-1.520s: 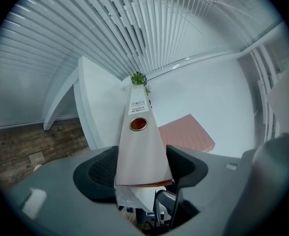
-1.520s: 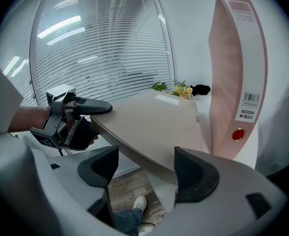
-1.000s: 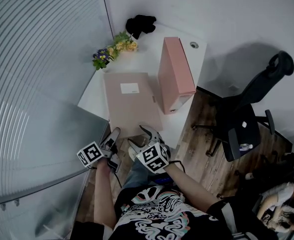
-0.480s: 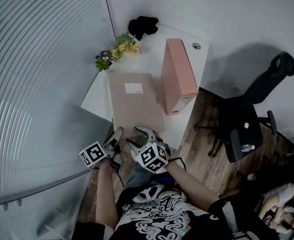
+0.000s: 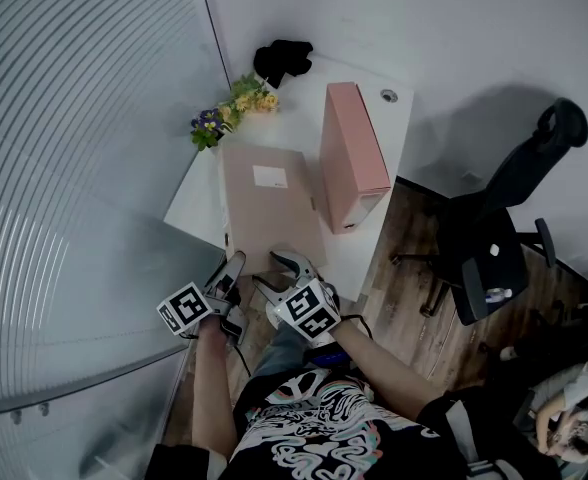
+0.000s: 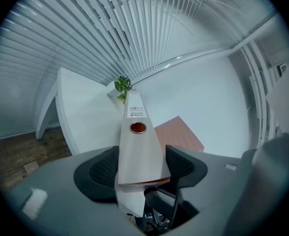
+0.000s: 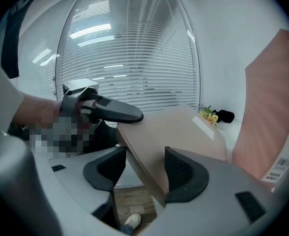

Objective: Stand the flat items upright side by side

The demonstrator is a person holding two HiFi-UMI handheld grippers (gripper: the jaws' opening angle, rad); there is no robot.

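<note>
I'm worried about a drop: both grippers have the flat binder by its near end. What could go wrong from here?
1. The left gripper and the right gripper, whose jaws have just been closing on it, grip the binder only at its near end, at the table edge; it might sag or slip out.
2. Swung upright, it could bump the standing pink file box close beside it and tip it.

Label print unreadably small, upright file cut by right edge
</note>
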